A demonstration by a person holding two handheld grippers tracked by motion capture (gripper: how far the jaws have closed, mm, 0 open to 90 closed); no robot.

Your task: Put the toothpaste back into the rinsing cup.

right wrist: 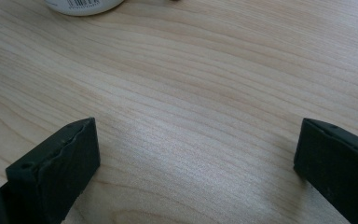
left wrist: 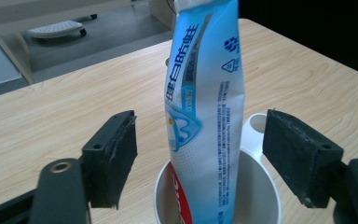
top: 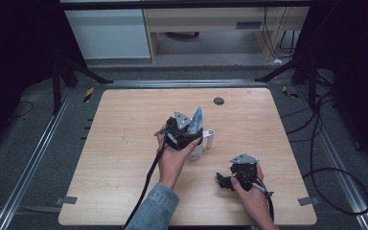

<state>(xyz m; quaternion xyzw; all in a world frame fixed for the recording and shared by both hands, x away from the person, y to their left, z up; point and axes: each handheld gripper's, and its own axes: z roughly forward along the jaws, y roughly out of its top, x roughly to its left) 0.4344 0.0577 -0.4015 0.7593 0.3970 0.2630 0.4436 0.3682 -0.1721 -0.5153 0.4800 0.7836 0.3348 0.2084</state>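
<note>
One toothpaste tube [left wrist: 205, 88] is seen standing upright in one white cup [left wrist: 256, 196], right between the jaws of the left gripper [left wrist: 200, 158]. Those jaws are spread wide, with a clear gap on either side of the tube, so nothing is pinched at this moment. The tube's lower end is sunk inside the cup, its crimped top pointing up past the jaws, and the cup's handle [left wrist: 254, 128] is tucked just inside the right-hand jaw.

Whether a grasp or a release is in hand cannot be told. For a clean grasp, the tube should be kept centred and the pads closed on its flat faces above the rim, with the handle kept clear. For a release, the jaws should be drawn straight back so the tube is not tipped.

The right gripper [right wrist: 196, 158] is held low over bare table [right wrist: 205, 93], jaws spread, nothing between them; the cup's base lies well beyond them.

Count: one tube, one cup, two grippers.
</note>
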